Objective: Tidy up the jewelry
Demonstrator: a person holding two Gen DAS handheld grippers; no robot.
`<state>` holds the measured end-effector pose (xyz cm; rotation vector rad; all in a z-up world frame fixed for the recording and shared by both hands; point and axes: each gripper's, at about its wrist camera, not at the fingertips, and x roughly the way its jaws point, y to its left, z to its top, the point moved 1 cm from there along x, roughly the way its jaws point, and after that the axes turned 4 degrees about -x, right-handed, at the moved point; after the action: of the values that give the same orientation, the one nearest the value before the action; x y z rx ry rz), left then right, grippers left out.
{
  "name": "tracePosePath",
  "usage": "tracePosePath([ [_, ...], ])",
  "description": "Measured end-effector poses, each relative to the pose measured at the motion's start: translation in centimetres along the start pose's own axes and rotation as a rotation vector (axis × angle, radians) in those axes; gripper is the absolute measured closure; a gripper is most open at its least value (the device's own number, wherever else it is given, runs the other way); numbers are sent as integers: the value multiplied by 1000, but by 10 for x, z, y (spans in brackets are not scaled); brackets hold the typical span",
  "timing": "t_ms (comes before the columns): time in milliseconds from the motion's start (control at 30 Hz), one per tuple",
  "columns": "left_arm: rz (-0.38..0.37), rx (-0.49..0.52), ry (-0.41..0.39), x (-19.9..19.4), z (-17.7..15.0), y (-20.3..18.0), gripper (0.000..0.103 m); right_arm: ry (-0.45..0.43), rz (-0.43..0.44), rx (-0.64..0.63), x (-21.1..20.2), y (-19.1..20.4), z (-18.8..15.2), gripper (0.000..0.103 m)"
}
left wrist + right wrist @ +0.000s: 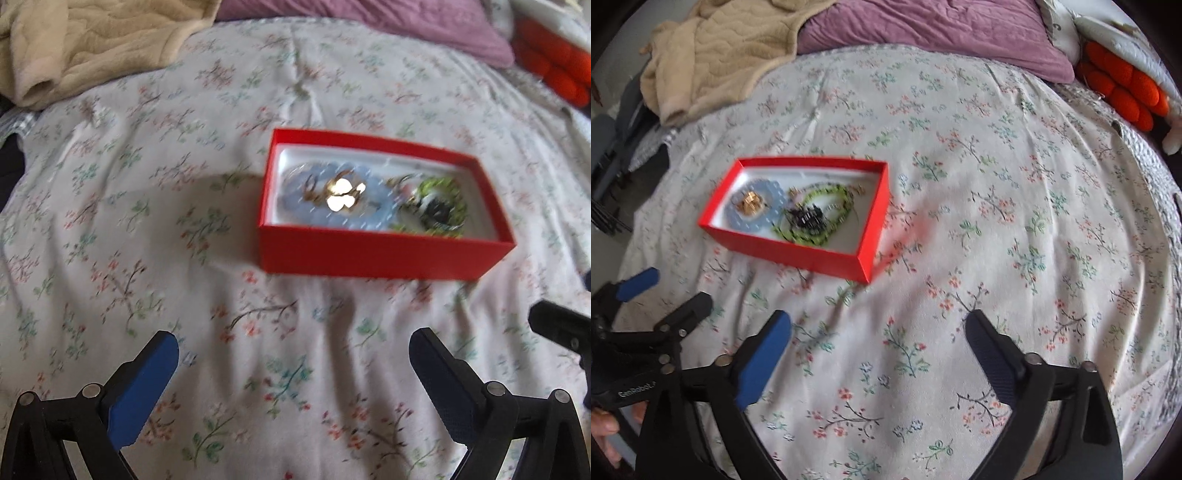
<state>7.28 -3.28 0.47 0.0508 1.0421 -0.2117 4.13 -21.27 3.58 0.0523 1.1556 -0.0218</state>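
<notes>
A red open box lies on the flowered bedspread. Inside it are a pale blue scalloped disc with a gold piece on top, and a green bead necklace around a dark piece. My left gripper is open over bare bedspread, nearer than the box. My right gripper is open too, nearer than the box and to its right. Nothing sits between either pair of fingers. The left gripper also shows at the left of the right wrist view.
A beige blanket and a purple pillow lie at the far end of the bed. Orange cushions sit at the far right. A hand shows at the lower left. The bed edge drops off at the left.
</notes>
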Motion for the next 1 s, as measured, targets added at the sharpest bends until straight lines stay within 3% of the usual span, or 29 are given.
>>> tracePosePath([
  [200, 33, -28, 6, 0, -3, 6, 1, 39, -56, -25, 12, 7, -8, 0],
  [1000, 43, -1, 19, 2, -2, -1, 1, 42, -61, -20, 17, 14, -6, 0],
])
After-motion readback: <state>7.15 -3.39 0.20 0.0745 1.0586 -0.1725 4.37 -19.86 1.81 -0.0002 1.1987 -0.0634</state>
